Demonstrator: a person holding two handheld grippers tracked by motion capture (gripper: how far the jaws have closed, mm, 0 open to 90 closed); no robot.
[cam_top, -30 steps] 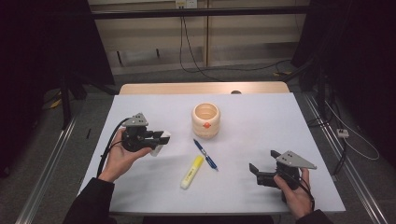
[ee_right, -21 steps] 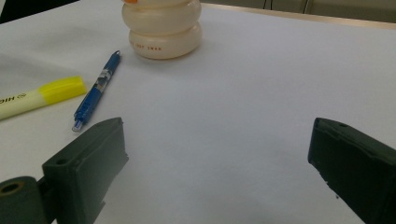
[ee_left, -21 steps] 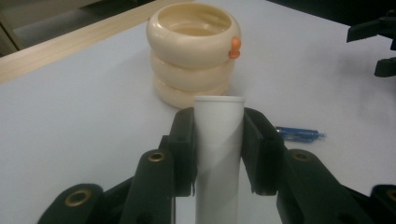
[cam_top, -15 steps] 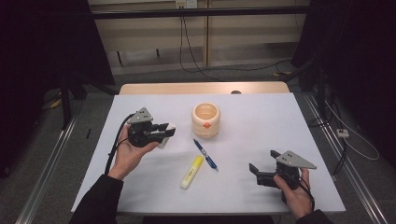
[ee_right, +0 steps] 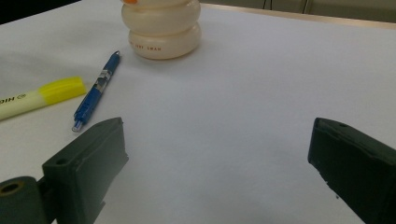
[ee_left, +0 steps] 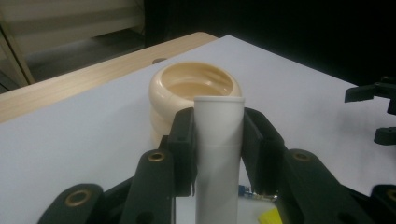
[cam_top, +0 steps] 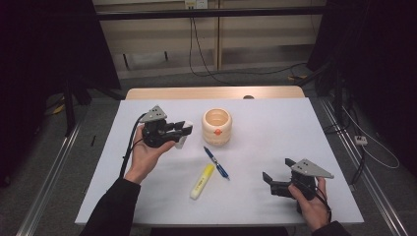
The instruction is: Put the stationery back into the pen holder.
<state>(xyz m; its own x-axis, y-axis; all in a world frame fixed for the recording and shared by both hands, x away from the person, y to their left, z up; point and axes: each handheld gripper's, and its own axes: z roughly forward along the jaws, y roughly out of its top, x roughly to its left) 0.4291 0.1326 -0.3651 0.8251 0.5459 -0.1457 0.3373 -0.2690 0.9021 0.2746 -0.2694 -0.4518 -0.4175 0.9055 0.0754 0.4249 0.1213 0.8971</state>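
White table [cam_top: 305, 147] first: we're mid-carry. Left gripper [cam_top: 184, 129] pinches a white tube [ee_left: 218, 154], just left of the cream ringed pot [cam_top: 217, 126]. Right gripper [cam_top: 269, 181] sits spread, idle. Next: likely tip the tube over the pot's mouth.

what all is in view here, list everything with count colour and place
tube: 1, white, clamped in the left tool, lifted off the table beside the holder
holder: 1, cream, ringed, open top, table centre toward the far edge
pen: 1, blue, flat on the table in front of the holder
highlighter: 1, yellow, flat on the table left of the pen
table: 1, white top with a wood strip at the far edge
left tool: 1, black, in the left hand, shut on the tube
right tool: 1, black, in the right hand, near right of the table, jaws open with nothing between them
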